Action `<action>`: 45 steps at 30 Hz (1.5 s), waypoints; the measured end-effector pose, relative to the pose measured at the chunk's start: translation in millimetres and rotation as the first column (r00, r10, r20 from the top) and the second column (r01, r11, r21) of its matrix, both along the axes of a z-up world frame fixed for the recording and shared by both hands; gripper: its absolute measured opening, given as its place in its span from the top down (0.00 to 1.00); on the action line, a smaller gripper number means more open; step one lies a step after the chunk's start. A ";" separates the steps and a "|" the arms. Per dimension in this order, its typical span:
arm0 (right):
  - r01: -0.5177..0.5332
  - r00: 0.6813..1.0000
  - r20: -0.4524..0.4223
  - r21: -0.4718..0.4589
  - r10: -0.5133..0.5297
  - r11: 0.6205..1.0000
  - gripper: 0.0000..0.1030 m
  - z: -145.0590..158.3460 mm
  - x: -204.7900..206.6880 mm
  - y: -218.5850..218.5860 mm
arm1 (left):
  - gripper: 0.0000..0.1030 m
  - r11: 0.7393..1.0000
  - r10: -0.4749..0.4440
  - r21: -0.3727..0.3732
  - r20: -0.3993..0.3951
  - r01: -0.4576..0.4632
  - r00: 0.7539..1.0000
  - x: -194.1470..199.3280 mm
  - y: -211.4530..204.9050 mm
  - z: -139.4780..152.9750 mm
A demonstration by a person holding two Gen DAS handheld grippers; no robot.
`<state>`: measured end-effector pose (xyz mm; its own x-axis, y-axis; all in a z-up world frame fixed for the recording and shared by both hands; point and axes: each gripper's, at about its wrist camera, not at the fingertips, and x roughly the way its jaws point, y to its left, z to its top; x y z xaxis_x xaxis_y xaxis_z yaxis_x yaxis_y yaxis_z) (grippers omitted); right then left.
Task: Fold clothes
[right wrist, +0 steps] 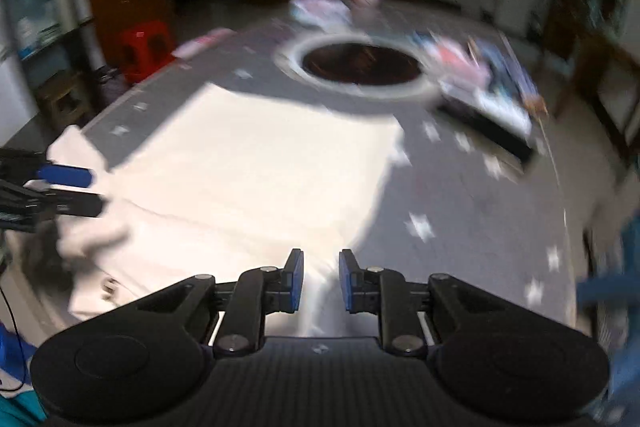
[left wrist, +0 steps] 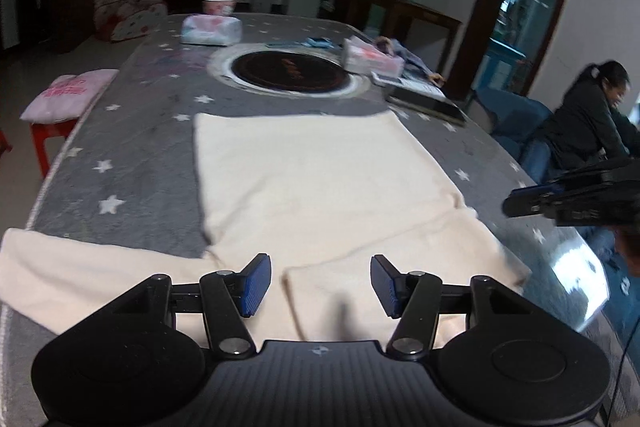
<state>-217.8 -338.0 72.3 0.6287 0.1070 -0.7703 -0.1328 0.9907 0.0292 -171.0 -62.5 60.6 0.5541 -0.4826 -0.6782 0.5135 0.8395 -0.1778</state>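
On table [left wrist: 132, 155]: one cream garment [left wrist: 312, 179]; left gripper [left wrist: 320, 285], right gripper [right wrist: 321, 281] both agape, empty.

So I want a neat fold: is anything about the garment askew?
Yes. On the cream garment, one sleeve stretches out sideways while the other is folded across the near edge, so it lies lopsided. Both tongs are open and empty.

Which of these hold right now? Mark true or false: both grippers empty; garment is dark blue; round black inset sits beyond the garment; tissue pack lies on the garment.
1. Both the left gripper and the right gripper are open and empty: true.
2. The garment is dark blue: false, it is cream.
3. A round black inset sits beyond the garment: true.
4. The tissue pack lies on the garment: false, it lies on the grey starred table cover.
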 end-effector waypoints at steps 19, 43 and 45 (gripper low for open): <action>0.102 0.994 -0.050 0.151 -0.096 0.983 0.66 -40.1 36.2 -19.0 | 0.45 0.996 -0.021 0.086 -0.016 0.022 1.000 16.0 -8.2 -20.7; 0.138 0.989 -0.056 0.058 -0.135 0.989 0.93 -50.0 130.0 -28.7 | 0.70 0.964 0.199 0.190 -0.046 -0.187 0.979 168.0 0.3 -30.7; 0.142 0.989 -0.051 0.044 -0.140 0.989 0.96 -49.9 135.8 -26.3 | 0.90 0.966 0.190 0.186 -0.044 -0.178 0.981 175.7 -2.8 -30.7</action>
<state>-82.0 -364.4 22.5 0.6029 0.0568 -0.7958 0.0110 0.9968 0.0795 4.7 -65.4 29.9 0.5770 -0.2424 -0.7799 0.3401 0.9395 -0.0404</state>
